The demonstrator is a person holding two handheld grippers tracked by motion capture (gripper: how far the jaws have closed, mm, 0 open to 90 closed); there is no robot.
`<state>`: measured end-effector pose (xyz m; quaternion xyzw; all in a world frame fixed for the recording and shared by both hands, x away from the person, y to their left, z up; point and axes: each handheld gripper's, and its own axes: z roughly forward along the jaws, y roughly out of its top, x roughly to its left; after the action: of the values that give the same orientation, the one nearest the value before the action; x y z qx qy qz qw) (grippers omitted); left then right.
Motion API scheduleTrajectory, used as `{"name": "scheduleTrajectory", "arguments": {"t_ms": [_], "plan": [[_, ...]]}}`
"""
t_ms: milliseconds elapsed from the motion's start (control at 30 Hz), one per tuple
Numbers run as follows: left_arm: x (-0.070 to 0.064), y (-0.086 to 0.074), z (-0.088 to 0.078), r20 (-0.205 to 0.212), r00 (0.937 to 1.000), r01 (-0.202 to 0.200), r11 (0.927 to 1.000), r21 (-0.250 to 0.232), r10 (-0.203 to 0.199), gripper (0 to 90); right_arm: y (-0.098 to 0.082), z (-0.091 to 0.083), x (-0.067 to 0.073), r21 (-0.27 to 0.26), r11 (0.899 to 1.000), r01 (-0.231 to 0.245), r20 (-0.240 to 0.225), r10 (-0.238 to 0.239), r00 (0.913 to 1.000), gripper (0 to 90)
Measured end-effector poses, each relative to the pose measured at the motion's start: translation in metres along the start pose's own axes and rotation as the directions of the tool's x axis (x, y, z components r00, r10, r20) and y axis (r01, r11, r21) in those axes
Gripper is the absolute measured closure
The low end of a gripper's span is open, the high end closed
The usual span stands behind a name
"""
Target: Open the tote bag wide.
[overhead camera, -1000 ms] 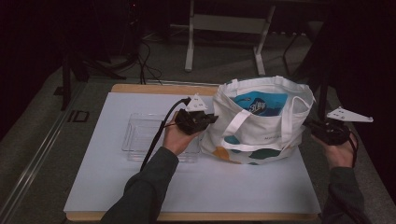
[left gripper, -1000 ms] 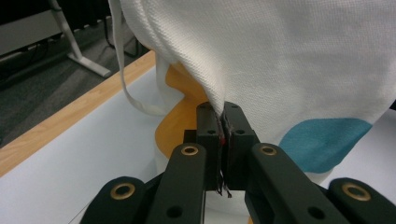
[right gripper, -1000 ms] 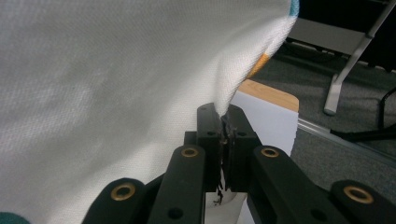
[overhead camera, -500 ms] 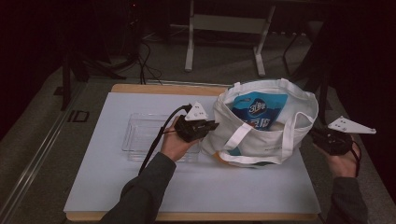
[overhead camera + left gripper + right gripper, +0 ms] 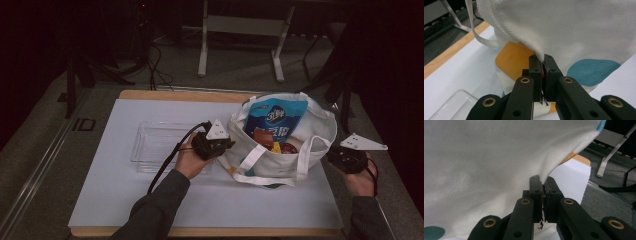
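A white cloth tote bag [image 5: 280,165] with orange and teal patches stands on the white mat [image 5: 125,200], its mouth pulled wide. Inside it show a blue snack packet [image 5: 272,120] and some red and orange packets beneath. My left gripper [image 5: 226,146] is shut on the bag's left rim; in the left gripper view its jaws [image 5: 543,61] pinch a fold of the white cloth [image 5: 564,27]. My right gripper [image 5: 332,153] is shut on the right rim, and the right gripper view shows its jaws [image 5: 543,183] clamped on the cloth [image 5: 486,165].
A clear plastic tray [image 5: 157,145] lies on the mat just left of the bag, under the left hand; its corner [image 5: 451,106] shows in the left gripper view. The mat covers a wooden tabletop [image 5: 175,95]. A metal stand [image 5: 240,30] and cables stand on the floor beyond.
Both hands have sunk and drawn apart with the bag's rim in them. The bag has settled lower on the mat and its mouth has spread, baring the packets inside.
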<state>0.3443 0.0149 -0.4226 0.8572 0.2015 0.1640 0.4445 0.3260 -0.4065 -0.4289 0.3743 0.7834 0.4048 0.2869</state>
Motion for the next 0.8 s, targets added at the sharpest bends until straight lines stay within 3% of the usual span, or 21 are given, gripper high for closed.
{"name": "scheduleTrajectory", "arguments": {"t_ms": [300,500,800], "plan": [[-0.007,-0.007,0.007,-0.017,0.9989,-0.044,0.9982,0.041,0.045,87.4,-0.014,0.004,0.006,0.016,1.0,-0.008,0.004,0.008,1.0,87.0],[-0.007,-0.011,0.013,-0.025,0.9988,-0.04,0.9958,0.082,0.042,87.6,-0.017,0.007,0.009,0.033,0.999,0.006,0.01,-0.006,0.9999,87.0],[-0.008,-0.009,0.0,-0.002,0.9996,-0.028,0.9993,0.023,0.028,87.8,-0.004,-0.005,0.013,0.002,0.999,0.044,0.001,-0.044,0.999,87.1]]}}
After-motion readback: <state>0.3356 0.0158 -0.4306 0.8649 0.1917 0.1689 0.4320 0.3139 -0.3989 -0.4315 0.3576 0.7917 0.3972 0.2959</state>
